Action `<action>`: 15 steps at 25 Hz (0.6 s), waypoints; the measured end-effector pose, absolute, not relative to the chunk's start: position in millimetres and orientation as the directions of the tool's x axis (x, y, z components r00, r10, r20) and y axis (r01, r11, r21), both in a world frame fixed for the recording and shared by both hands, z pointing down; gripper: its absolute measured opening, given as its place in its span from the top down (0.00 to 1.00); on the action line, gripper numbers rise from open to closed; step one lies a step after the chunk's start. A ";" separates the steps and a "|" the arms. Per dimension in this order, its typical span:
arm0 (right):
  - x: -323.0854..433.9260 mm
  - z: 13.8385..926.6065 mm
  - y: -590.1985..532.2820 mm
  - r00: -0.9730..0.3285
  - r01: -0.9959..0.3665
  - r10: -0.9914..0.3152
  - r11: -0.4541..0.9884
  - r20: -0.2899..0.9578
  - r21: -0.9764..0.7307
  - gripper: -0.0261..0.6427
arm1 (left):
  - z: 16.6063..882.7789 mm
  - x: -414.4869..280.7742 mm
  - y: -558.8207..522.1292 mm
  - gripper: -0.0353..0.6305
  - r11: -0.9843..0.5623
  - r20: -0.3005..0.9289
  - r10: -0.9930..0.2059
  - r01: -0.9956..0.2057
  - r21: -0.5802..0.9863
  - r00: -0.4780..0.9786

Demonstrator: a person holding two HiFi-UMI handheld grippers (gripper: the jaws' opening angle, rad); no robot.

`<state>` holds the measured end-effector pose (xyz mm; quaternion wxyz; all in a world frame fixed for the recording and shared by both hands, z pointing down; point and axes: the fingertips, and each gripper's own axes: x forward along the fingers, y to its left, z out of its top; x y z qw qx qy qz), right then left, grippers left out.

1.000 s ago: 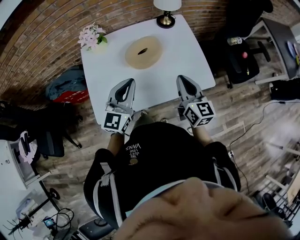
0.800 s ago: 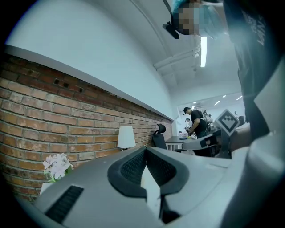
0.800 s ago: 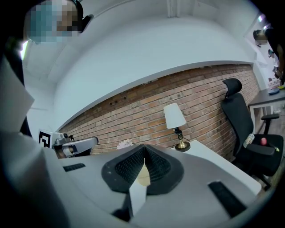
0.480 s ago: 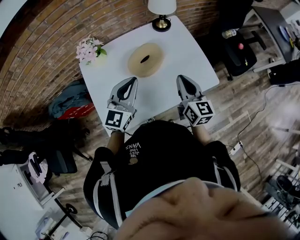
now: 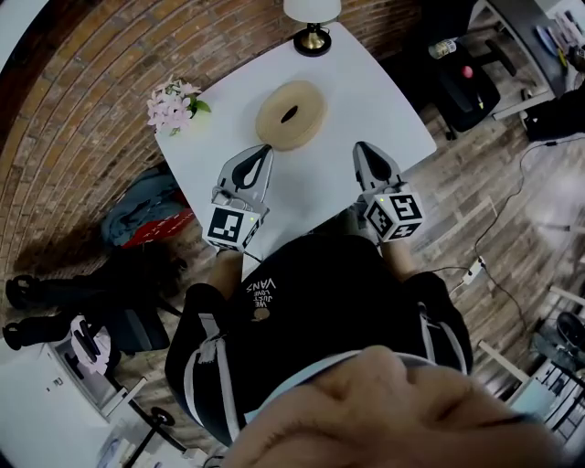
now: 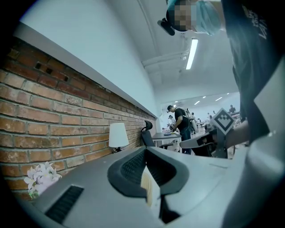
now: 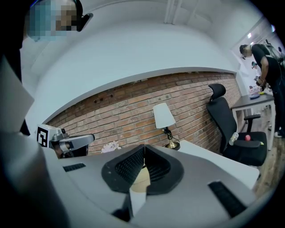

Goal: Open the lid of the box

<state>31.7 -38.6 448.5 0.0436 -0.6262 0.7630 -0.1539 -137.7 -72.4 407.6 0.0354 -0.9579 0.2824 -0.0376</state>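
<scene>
A round tan box [image 5: 292,114] with a dark slot in its lid lies on the white table [image 5: 384,101], toward the far side. My left gripper [image 5: 263,151] hovers over the table's near left part, jaws shut and empty, its tip just short of the box. My right gripper [image 5: 361,148] is held level with it at the near right, shut and empty too, a little apart from the box. A sliver of the tan box [image 7: 139,178] peeks through below the shut jaws in the right gripper view, and the left gripper [image 7: 91,137] appears at the left.
A white-shaded lamp [image 5: 312,20] stands at the table's far edge and pink flowers [image 5: 172,102] at its far left corner. A brick wall [image 5: 82,119] runs behind. A black office chair [image 5: 475,78] stands to the right, bags [image 5: 146,215] on the floor to the left.
Both grippers have moved a little forward over the table toward the box, still shut. The head view has shifted, so the table sits higher and more turned in the picture.
</scene>
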 end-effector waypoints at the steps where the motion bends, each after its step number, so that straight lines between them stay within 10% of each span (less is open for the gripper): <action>1: 32.5 448.3 -40.3 -0.216 -0.942 -0.969 0.173 0.122 -0.289 0.96 | 409.6 -135.9 -74.3 0.93 -0.839 0.057 -0.543 -0.537 -0.091 0.838; 15: 57.4 459.2 -106.7 -0.372 -0.901 -0.920 0.326 0.122 -0.285 0.96 | 427.7 -100.4 -124.9 0.93 -0.782 0.141 -0.623 -0.606 -0.143 0.770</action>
